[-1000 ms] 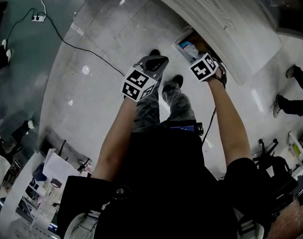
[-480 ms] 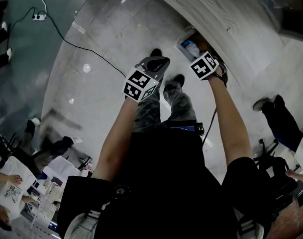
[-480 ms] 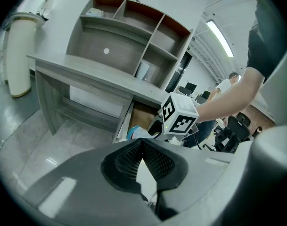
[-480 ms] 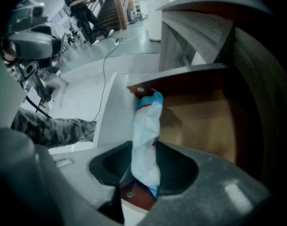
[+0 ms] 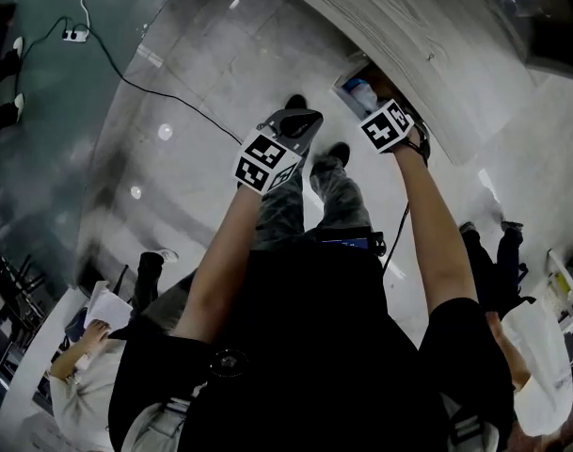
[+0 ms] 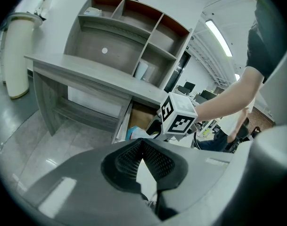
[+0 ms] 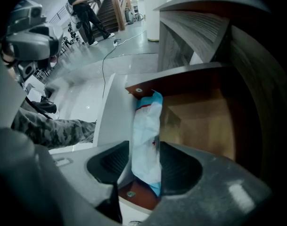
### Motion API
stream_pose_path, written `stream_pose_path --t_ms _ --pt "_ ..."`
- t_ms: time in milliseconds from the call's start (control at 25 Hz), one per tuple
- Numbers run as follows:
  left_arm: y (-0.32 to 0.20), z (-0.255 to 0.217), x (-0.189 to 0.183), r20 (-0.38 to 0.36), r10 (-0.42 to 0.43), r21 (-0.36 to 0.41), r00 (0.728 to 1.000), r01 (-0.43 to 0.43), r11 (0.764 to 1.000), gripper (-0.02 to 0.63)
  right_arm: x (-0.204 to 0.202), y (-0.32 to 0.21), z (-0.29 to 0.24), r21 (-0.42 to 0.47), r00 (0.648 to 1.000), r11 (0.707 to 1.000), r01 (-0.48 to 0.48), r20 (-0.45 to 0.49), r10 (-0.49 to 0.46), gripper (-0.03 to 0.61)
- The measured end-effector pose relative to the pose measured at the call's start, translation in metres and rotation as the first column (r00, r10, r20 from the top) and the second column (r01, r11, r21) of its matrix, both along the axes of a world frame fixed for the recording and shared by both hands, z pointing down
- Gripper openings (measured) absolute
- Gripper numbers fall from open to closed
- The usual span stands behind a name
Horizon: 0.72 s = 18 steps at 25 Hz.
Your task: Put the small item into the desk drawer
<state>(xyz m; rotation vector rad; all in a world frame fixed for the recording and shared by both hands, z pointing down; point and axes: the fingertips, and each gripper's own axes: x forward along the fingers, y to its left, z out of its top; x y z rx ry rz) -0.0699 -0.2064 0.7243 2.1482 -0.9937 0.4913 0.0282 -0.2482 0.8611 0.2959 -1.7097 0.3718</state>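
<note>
Your right gripper [image 7: 145, 145] reaches into the open desk drawer with white outer panels and a brown wooden floor [image 7: 200, 121]. The drawer is pulled out from under the top of the grey wood-grain desk [image 6: 86, 74]. The jaws are opening, and the small white plastic packet with blue ends and a thin red stripe [image 7: 145, 121] stands between them. The ribbed black pads flank its lower half without squeezing it, so the grip is released rather than clenched. The packet is upright inside the drawer, close along the left wall. Its bottom end is down by the near reddish-brown board edge and its top end points towards the far left corner.

Your left gripper [image 6: 142, 142] hangs to the left of the drawer, over the pale polished floor [image 5: 201, 73], well apart from the packet. Its jaws are clenched together at the tips with nothing between them; only floor shows through the gap nearer the camera.

In the head view both grippers sit just beyond your camouflage trousers [image 5: 286, 205]. A black cable [image 5: 164, 100] runs across the floor on the far left. The desk carries a hutch of open shelves [image 6: 134, 27], and a cream cylindrical column [image 6: 16, 55] stands to its left. A person in a white shirt holding papers [image 5: 79, 384] stands near you on the left. Another person in white [image 5: 535, 356] stands near you on the right.
</note>
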Motion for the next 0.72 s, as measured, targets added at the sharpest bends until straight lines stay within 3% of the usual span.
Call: stream_pose_path --t_ms 280,720 --pt "-0.004 -0.009 0.000 0.004 0.019 0.005 1.000 -0.019 1.000 -0.009 -0.002 0.001 -0.017 0.010 0.998 0.999 -0.050 0.039 0.049 0.219" --pt "-0.004 -0.032 0.014 0.000 0.049 0.026 0.999 -0.049 0.998 -0.009 0.007 0.013 -0.056 0.031 0.976 0.983 -0.181 0.127 0.176 0.204"
